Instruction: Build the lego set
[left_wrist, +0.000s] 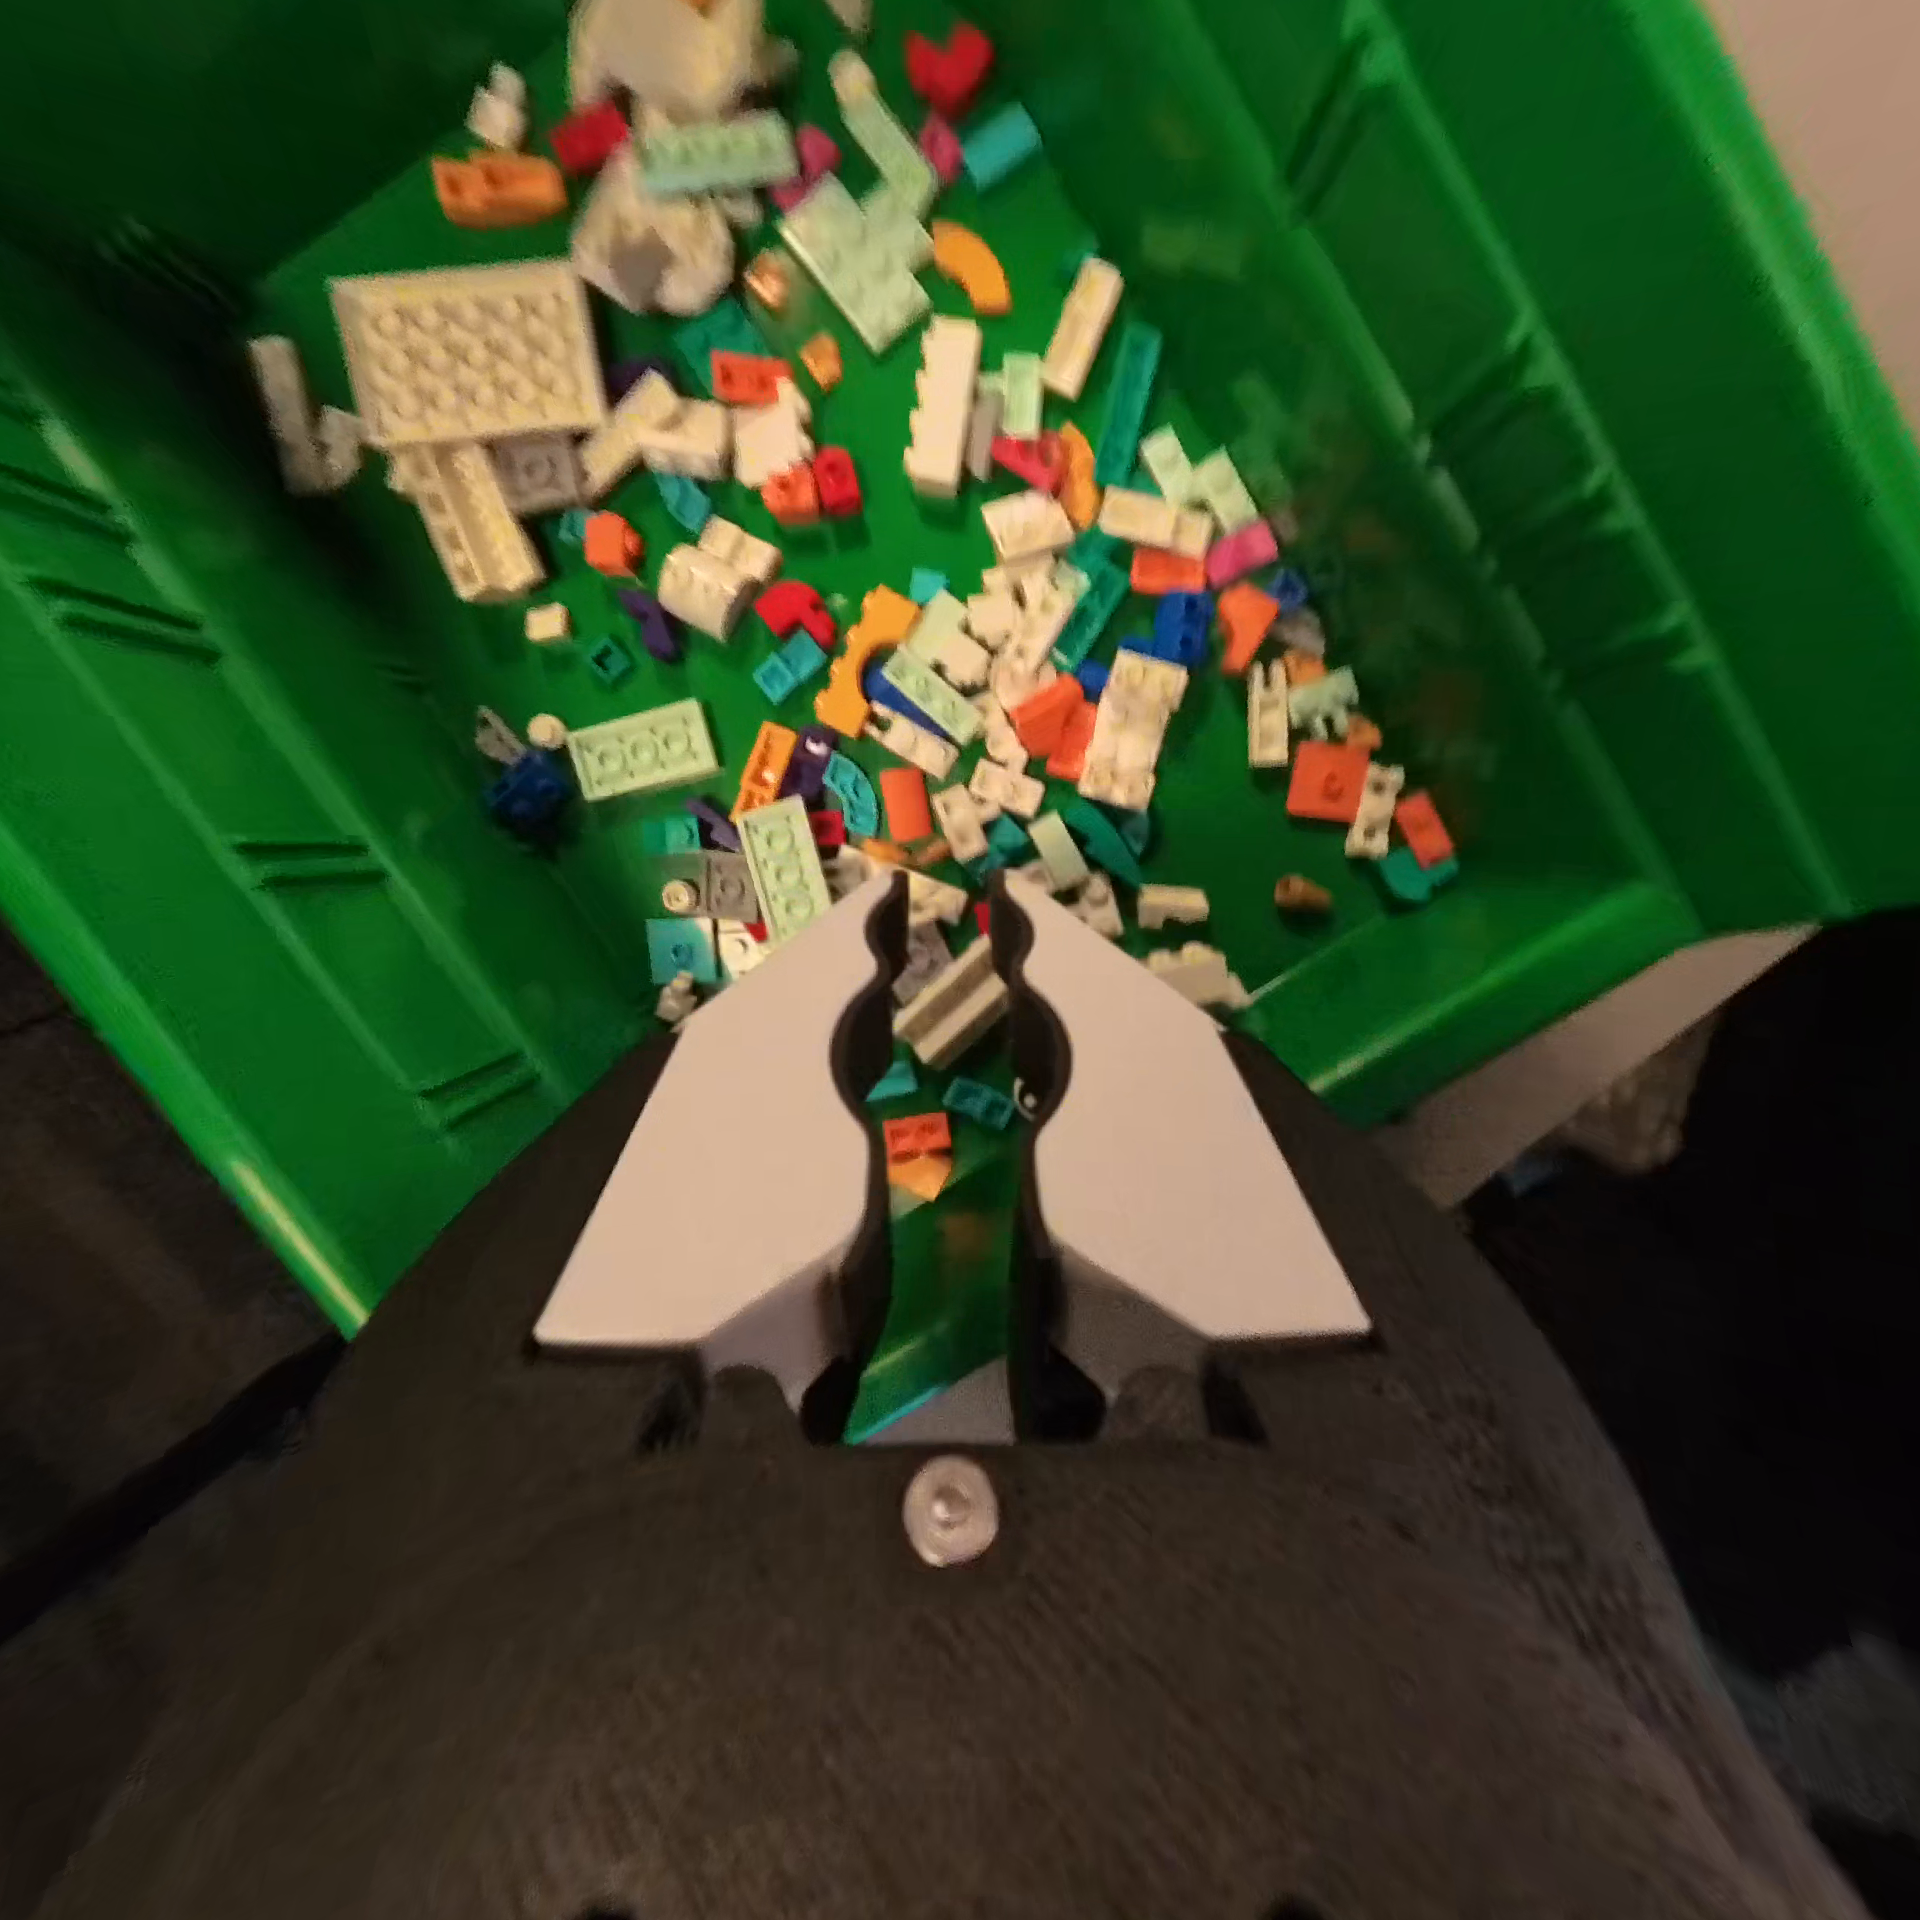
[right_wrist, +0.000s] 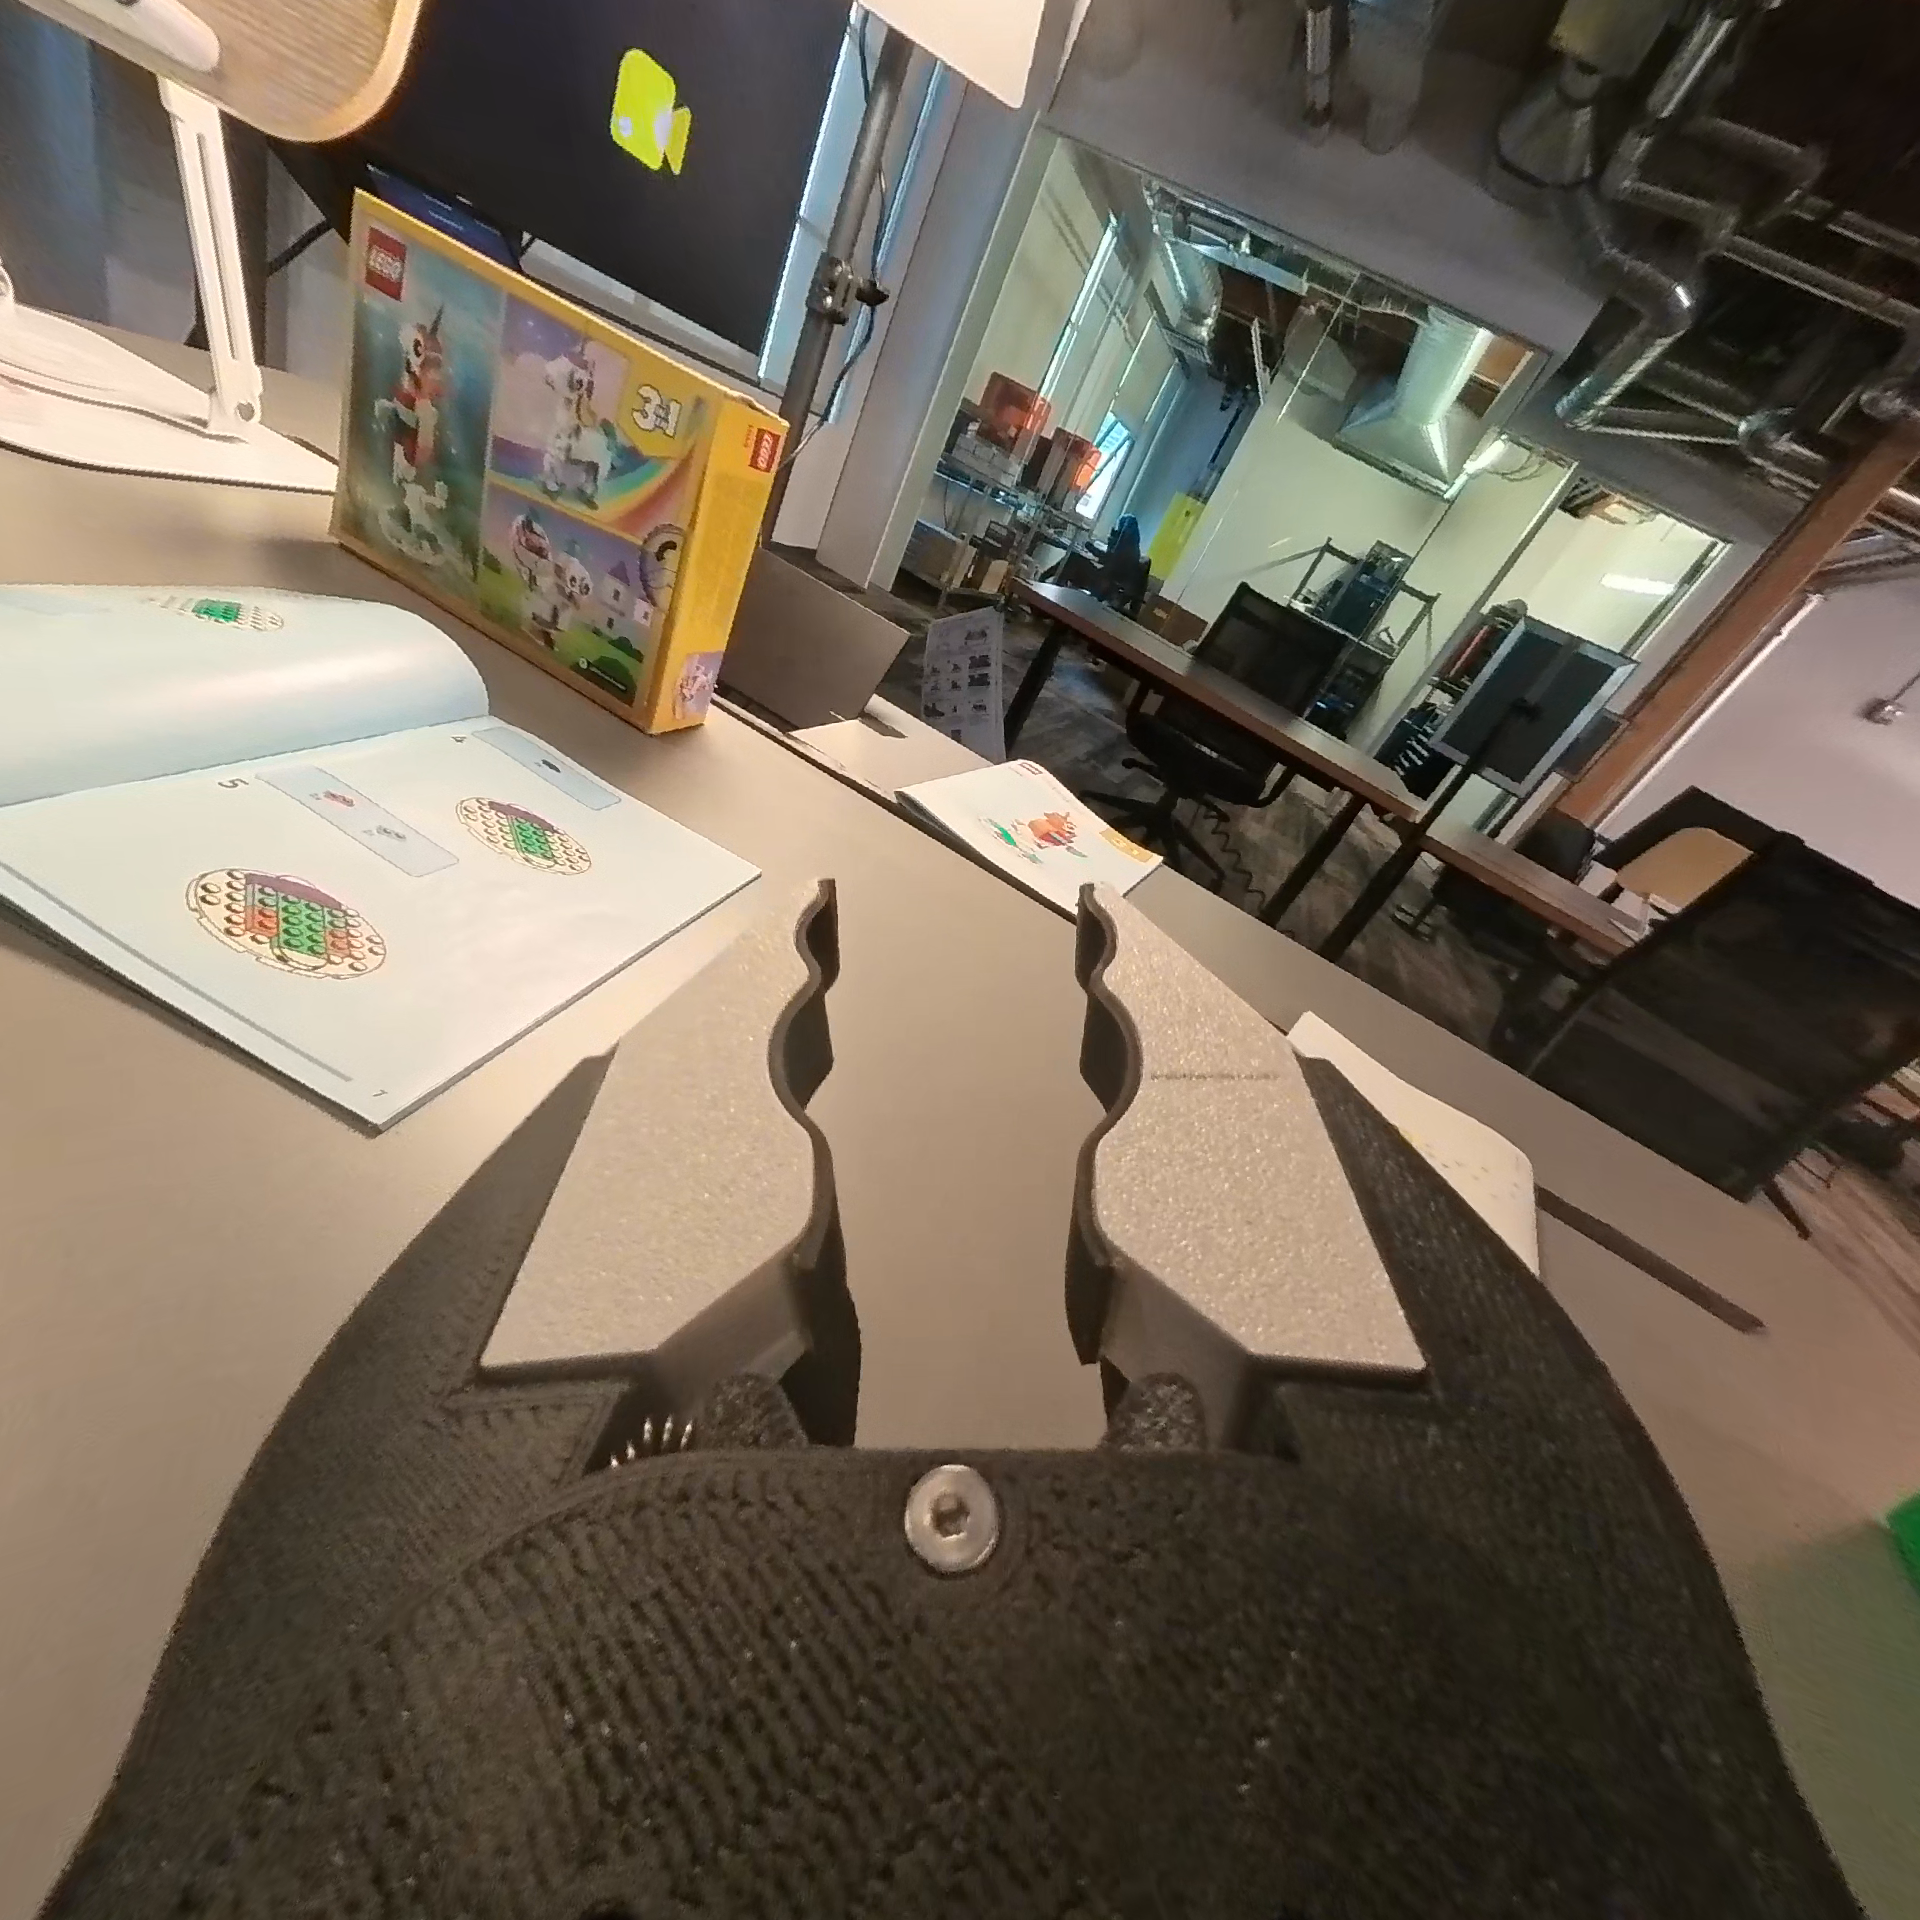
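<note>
A green bin holds many loose Lego pieces, among them a large white studded plate and a mint plate. My left gripper hangs above the bin's near end, jaws a narrow gap apart with nothing between them. A pale grooved brick lies on the bin floor below the gap. The view is blurred. My right gripper is open and empty, low over the grey table. An open instruction booklet lies to its left.
The yellow Lego box stands behind the booklet, with a lamp stand and a dark monitor further back. A second booklet and a laptop lie at the table's far edge. A green blur shows at right.
</note>
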